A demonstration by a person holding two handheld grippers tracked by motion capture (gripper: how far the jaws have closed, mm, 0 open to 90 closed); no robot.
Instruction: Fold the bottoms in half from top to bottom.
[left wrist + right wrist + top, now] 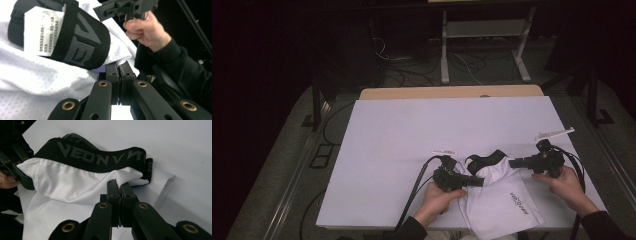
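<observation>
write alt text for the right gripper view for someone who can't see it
The right tongs, jaws shut, pinch the white fabric of a pair of white shorts just below its black waistband, which bears grey lettering. The garment lies on a white table, and the left tongs grip its far side at the picture's left edge.

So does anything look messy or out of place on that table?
Mostly tidy. The white garment lies crumpled, its lower end hanging over the near edge of the table, and its black waistband is twisted. Both the left gripper and right gripper pinch the fabric.
</observation>
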